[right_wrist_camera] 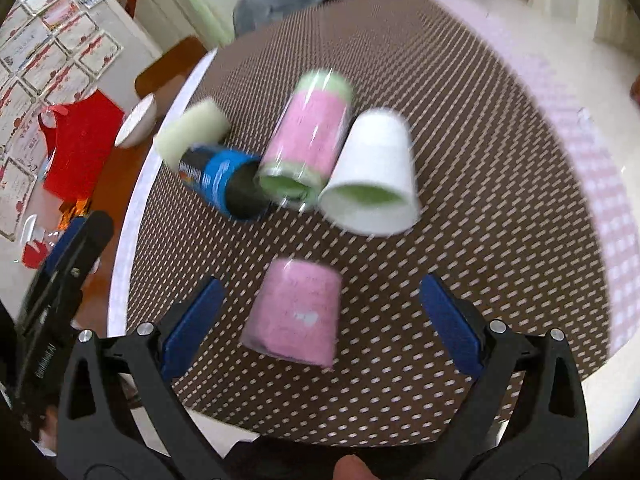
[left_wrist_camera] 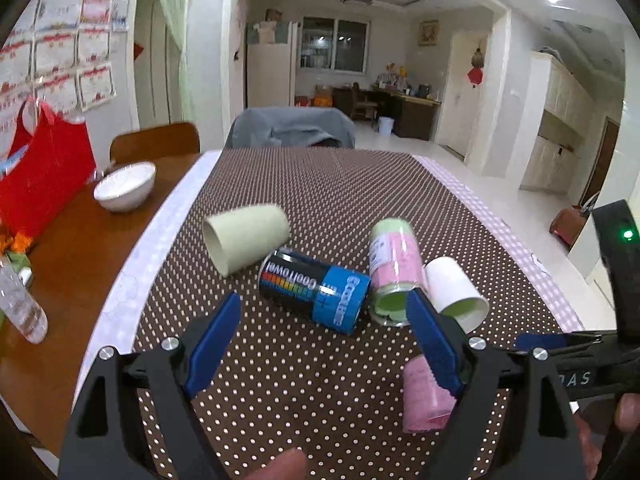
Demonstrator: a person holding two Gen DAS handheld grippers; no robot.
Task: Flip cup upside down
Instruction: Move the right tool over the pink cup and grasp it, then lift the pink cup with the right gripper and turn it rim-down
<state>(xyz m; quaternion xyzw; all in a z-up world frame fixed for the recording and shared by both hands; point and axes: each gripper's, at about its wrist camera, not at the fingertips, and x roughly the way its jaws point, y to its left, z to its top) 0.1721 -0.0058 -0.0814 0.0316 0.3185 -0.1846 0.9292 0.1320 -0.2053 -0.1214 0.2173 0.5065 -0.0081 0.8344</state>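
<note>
- Brown polka-dot tablecloth (left_wrist_camera: 320, 200) with a pale checked border covers a wooden table (left_wrist_camera: 80, 248); open-plan room behind, tiled floor, certificates on the left wall.
- Far left on bare wood: clear plastic bottle (left_wrist_camera: 20, 304), red paper bag (left_wrist_camera: 44, 176), white bowl (left_wrist_camera: 125, 185) near the cloth's edge. Wooden chair back (left_wrist_camera: 156, 142) beyond the bowl; a second chair draped in grey cloth (left_wrist_camera: 292, 128) at the far end.
- Left gripper (left_wrist_camera: 324, 336): black frame, blue finger pads, held low over the cloth, jaws spread wide with nothing between them.
- Cream cup (left_wrist_camera: 246, 238) on its side, matte, tapered, mouth facing left.
- Black-and-blue can (left_wrist_camera: 314, 290), printed label, on its side, just beside the cream cup's base.
- Green-and-pink can (left_wrist_camera: 394, 268), glossy, on its side, open end toward the camera; close against the blue can.
- White cup (left_wrist_camera: 456, 290), green inside, on its side, mouth toward the camera, just beside the green-and-pink can.
- Pink cup (right_wrist_camera: 296, 316): paper-like, tapered, standing mouth-down, wide rim on the cloth, narrow base up. Nearest the person, apart from the other four. Right-wrist view is motion-blurred.
- Right gripper (right_wrist_camera: 324, 312): same build, poised above the pink cup, jaws wide either side of it, pads clear of the cup; it grips nothing.
</note>
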